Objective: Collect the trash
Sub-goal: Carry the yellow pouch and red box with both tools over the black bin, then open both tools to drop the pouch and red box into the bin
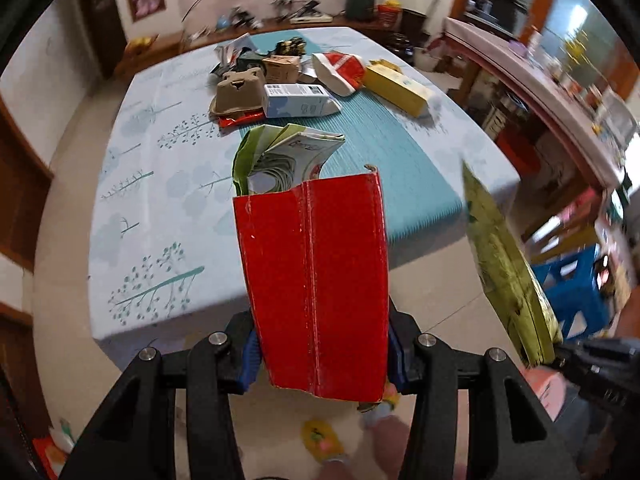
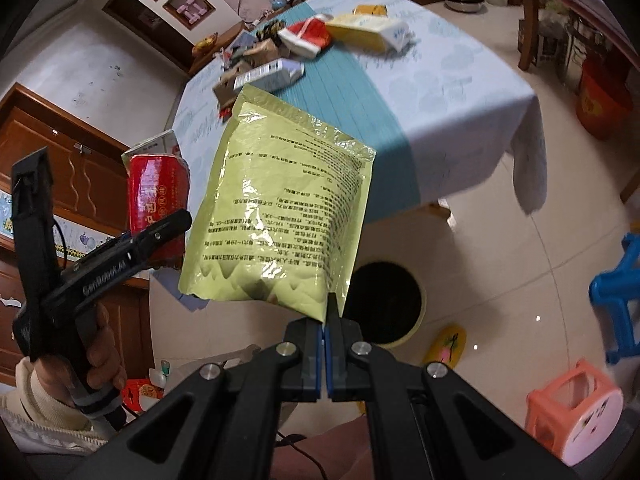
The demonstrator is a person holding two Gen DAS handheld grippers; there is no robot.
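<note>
The table [image 2: 460,92], draped in a pale printed cloth with a teal runner, fills the upper part of both views. The uncollected trash sits in a heap toward its far end, at about twelve o'clock from the left gripper: a blue-and-white carton [image 1: 298,100], a yellow box [image 1: 396,87], a red-and-white pack [image 1: 338,72] and brown cardboard pieces.

On the floor, a round bin [image 2: 384,304] with a dark mouth lies just past the right gripper's tips, at about one o'clock, probably the drop point for both loads.

The right gripper [image 2: 323,332] is pinched tight on the bottom corner of a yellow-green foil bag [image 2: 280,208], so the bag stands up as a flat sheet.

The left gripper [image 1: 320,356] clamps a red carton [image 1: 316,280] across its sides near the base, upright, which likely keeps the folded green-and-white packaging [image 1: 280,156] tucked in its open top.
</note>
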